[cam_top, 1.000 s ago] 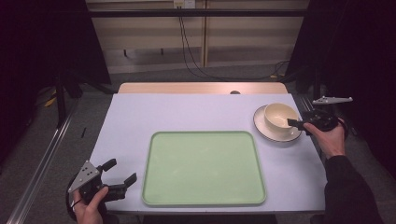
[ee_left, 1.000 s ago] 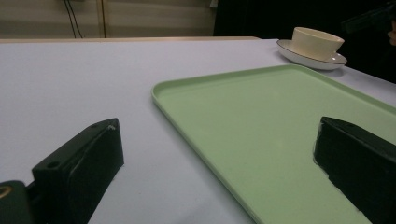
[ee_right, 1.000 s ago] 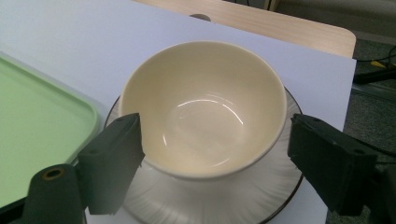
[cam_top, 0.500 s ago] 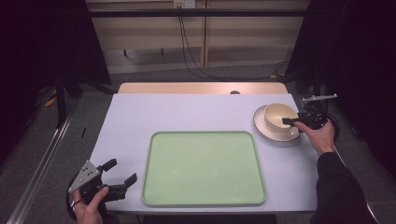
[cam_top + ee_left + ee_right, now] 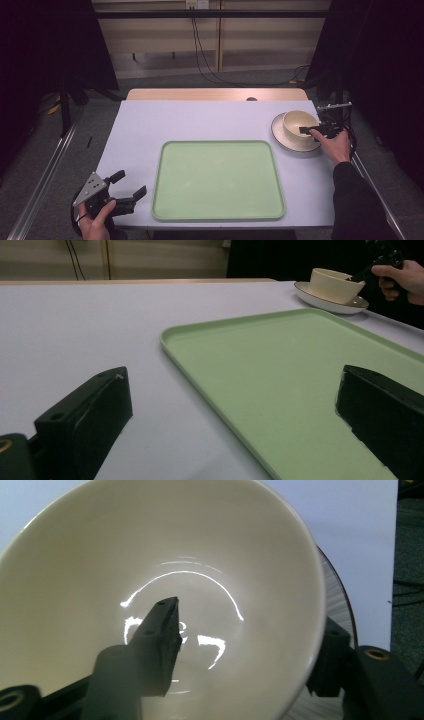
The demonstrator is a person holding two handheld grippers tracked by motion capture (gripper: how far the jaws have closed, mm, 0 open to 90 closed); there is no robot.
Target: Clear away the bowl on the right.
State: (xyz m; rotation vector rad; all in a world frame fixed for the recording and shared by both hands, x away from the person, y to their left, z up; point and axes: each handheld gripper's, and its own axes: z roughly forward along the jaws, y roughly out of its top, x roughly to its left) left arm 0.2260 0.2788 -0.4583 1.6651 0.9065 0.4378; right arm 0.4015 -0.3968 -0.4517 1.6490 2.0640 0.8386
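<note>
Black and idle, the left tool (image 5: pixel 120 190) rests at the near left corner of the bench (image 5: pixel 200 120) with its jaws spread wide and nothing between them, just left of the green tray (image 5: pixel 217 180). To the right, at the far right of the bench, the cream bowl (image 5: pixel 299 124) sits on a saucer (image 5: pixel 292 144), and the right tool (image 5: pixel 306 130) straddles the bowl's right wall: one jaw inside, one outside, the jaws having just been closing with the rim between them. Whether the pads already press the wall I cannot tell. To do this step well, I judge the jaws should close squarely on the wall, low enough below the lip that the glazed surface does not slip, and the lift should go straight up so the saucer stays put. The right gripper view shows what the high view cannot: the inner jaw deep over the glossy bowl (image 5: pixel 165 575) floor and the outer jaw tucked beside the saucer's (image 5: pixel 337 610) dark edge. The left gripper view shows the bowl (image 5: pixel 334 285) standing upright in profile.
</note>
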